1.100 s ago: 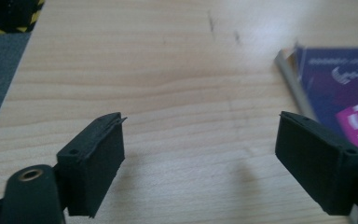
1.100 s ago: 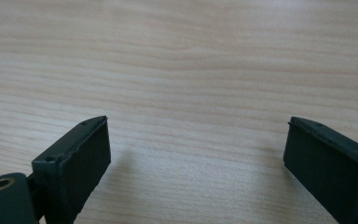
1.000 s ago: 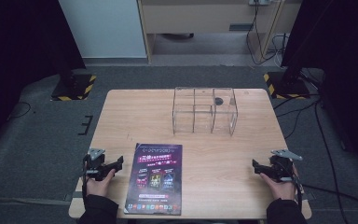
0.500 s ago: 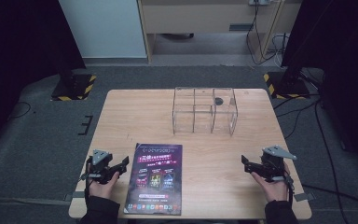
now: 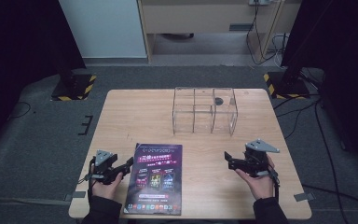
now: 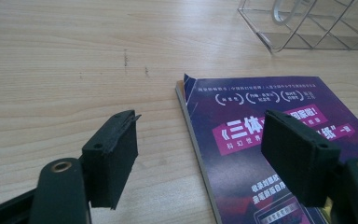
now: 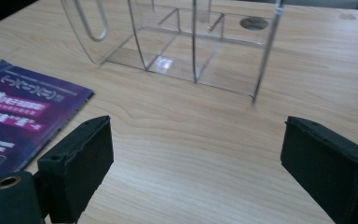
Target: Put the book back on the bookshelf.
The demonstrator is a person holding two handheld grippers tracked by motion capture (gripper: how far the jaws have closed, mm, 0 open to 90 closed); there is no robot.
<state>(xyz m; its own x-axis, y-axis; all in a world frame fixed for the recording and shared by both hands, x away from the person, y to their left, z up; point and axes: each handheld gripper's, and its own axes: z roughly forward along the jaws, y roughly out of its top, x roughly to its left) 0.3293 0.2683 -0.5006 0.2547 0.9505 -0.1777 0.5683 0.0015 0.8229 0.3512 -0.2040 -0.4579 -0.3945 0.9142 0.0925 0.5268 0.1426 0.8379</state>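
A purple-covered book (image 5: 154, 179) lies flat near the table's front edge, left of centre. My left gripper (image 5: 128, 164) hovers just left of it, open, with its jaws straddling the book's left edge (image 6: 242, 112) and one corner of the cover curled up. A clear acrylic box with dividers (image 5: 205, 109) stands at the middle back. My right gripper (image 5: 228, 159) is open to the right of the book, pointing left, with nothing between its jaws. In the right gripper view the gripper (image 7: 196, 140) faces the acrylic box (image 7: 191, 46), with the book (image 7: 23, 107) at left. The left gripper (image 6: 200, 126) holds nothing.
The wooden table (image 5: 135, 116) has a small dark round hole (image 5: 219, 100) behind the acrylic box. Bare wood lies between the book and the box. Black stands with yellow-striped bases (image 5: 72, 86) sit on the floor at both back corners.
My right gripper has moved left, from the table's right edge toward the middle. The left gripper has edged slightly right toward the book. Both stay open.
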